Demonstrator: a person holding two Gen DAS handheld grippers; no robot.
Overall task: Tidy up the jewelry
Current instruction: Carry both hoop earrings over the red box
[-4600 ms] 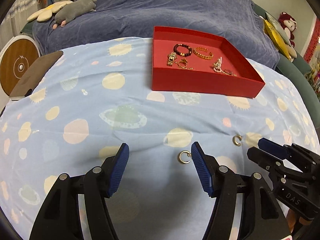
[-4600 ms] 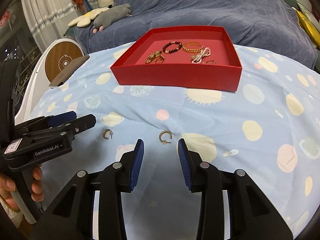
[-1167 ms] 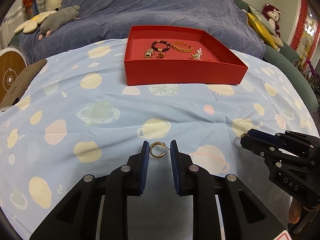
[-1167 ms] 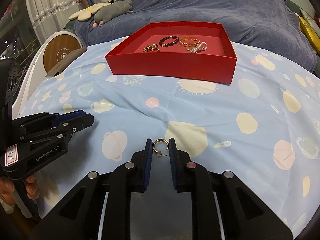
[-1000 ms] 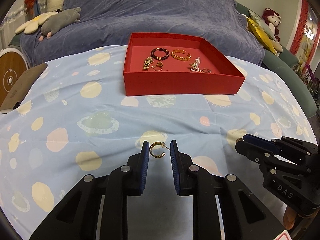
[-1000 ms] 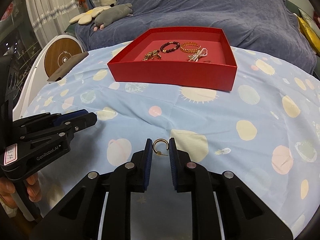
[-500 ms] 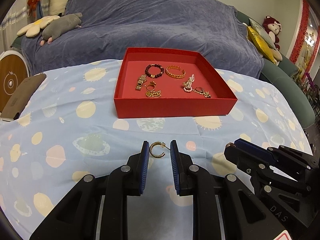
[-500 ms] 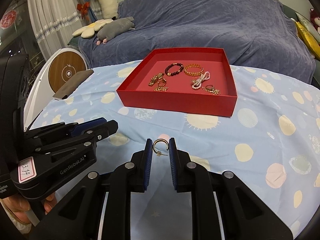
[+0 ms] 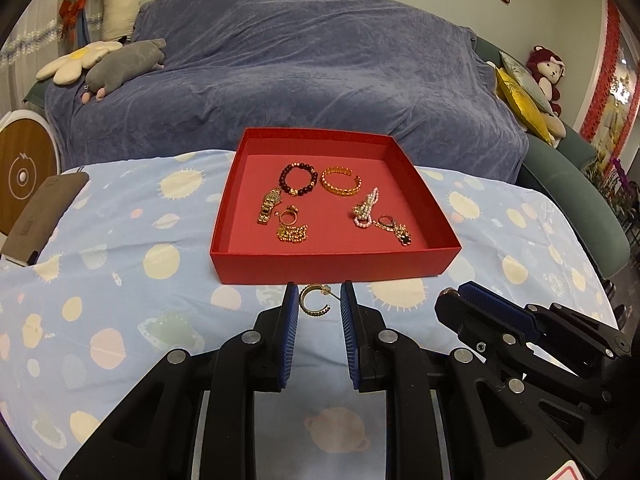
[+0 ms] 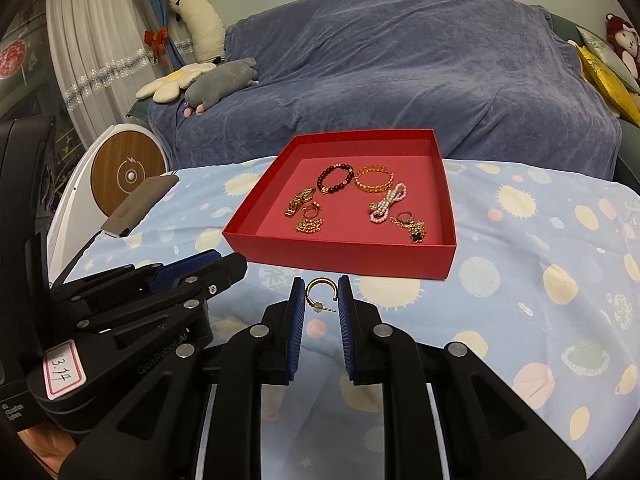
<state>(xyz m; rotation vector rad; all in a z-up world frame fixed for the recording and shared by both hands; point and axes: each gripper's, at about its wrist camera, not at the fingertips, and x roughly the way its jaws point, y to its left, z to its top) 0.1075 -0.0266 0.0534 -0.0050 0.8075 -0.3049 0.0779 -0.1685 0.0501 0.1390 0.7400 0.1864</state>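
Left wrist view: left claw (image 9: 320,306) pinches a gold C-shaped hoop earring (image 9: 313,299) at frame centre, just below the shallow red cardboard tray (image 9: 335,268). Carry it over the near wall before letting go.

Right wrist view: right claw (image 10: 320,298) pinches a matching gold hoop earring with a post (image 10: 320,293), centre frame, short of the tray; release onto bare red floor beside the first.

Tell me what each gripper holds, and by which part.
The left gripper pinches one gold hoop earring across its curve; the right gripper pinches the other hoop earring the same way.
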